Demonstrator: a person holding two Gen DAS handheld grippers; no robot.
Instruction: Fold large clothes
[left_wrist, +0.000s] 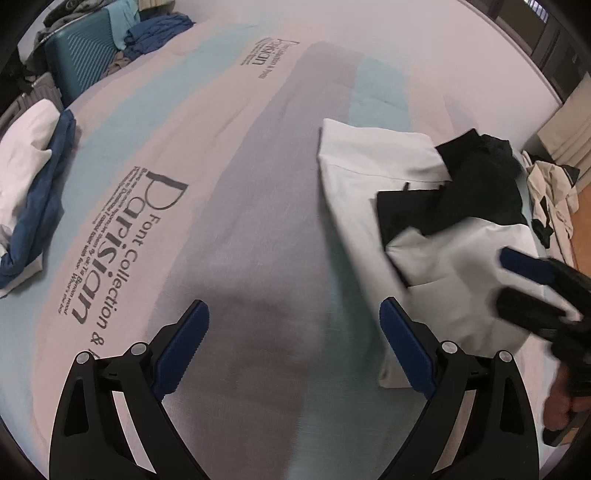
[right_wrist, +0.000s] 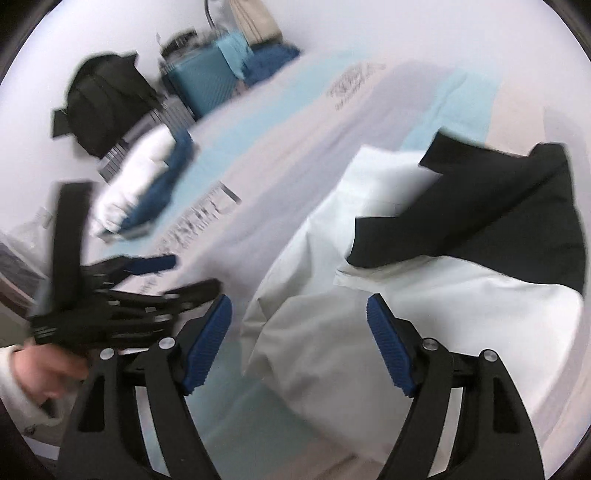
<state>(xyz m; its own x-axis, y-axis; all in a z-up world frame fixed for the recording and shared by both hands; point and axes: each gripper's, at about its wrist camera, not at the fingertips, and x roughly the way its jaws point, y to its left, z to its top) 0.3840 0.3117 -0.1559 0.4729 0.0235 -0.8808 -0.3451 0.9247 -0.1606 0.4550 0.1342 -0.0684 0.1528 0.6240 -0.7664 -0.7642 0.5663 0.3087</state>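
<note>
A white and black garment (left_wrist: 369, 173) lies partly folded on the right side of the bed, with its black part (left_wrist: 476, 184) lying over the white cloth. My left gripper (left_wrist: 295, 310) hovers open above the bare bedspread just left of the garment, with nothing between its fingers. My right gripper (right_wrist: 299, 302) is open over the garment's white near part (right_wrist: 332, 350), and its pads do not press on the cloth. From the left wrist view the right gripper (left_wrist: 517, 282) shows blurred above the white cloth. The left gripper (right_wrist: 184, 275) appears blurred at the left of the right wrist view.
The bedspread (left_wrist: 258, 184) is striped pink, grey and blue with "Parisian" lettering. A pile of white and blue clothes (left_wrist: 33, 177) sits at its left edge. Beyond stand a teal suitcase (left_wrist: 81, 62) and blue clothing (left_wrist: 155, 33). A cream and black garment (left_wrist: 550, 192) lies off the right edge.
</note>
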